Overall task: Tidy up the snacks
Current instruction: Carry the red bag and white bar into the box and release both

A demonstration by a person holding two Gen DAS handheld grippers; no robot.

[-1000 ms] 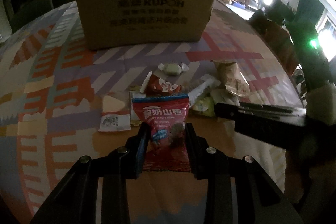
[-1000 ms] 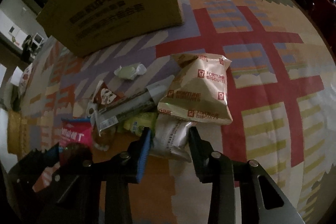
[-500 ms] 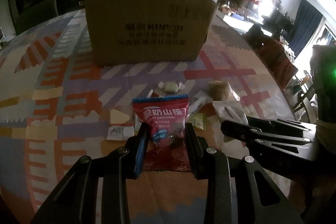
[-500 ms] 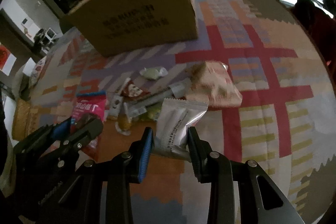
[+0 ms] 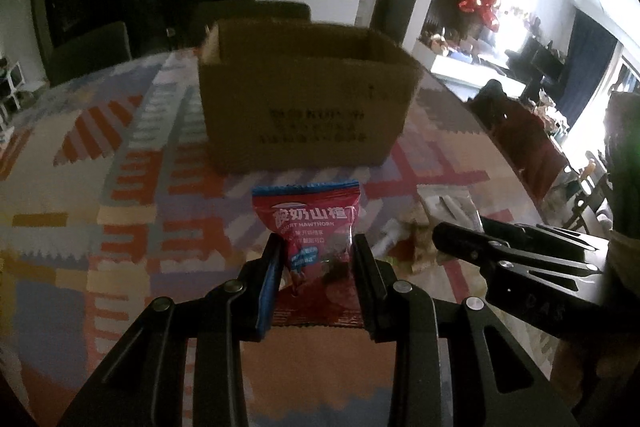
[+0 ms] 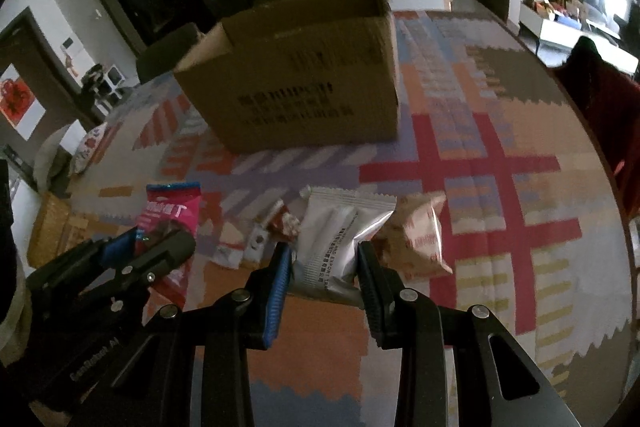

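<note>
My left gripper (image 5: 314,247) is shut on a red hawthorn snack packet (image 5: 312,227) and holds it upright above the table. It also shows in the right wrist view (image 6: 168,215). My right gripper (image 6: 324,259) is shut on a silver foil packet (image 6: 340,227), lifted off the table. That packet also shows in the left wrist view (image 5: 452,207). An open cardboard box (image 5: 304,99) stands ahead on the patterned tablecloth, and it also shows in the right wrist view (image 6: 304,83). A beige fortune biscuit bag (image 6: 424,239) and small wrapped snacks (image 6: 280,223) lie on the table below.
The round table (image 6: 500,155) has a colourful patterned cloth. Dark chairs (image 5: 88,51) stand behind the box, and a red chair (image 6: 600,87) is at the right edge. A wicker basket (image 6: 48,231) sits at the left.
Both grippers have risen from the table with their packets and now look toward the box from higher up. The snack pile lies lower and farther below.
</note>
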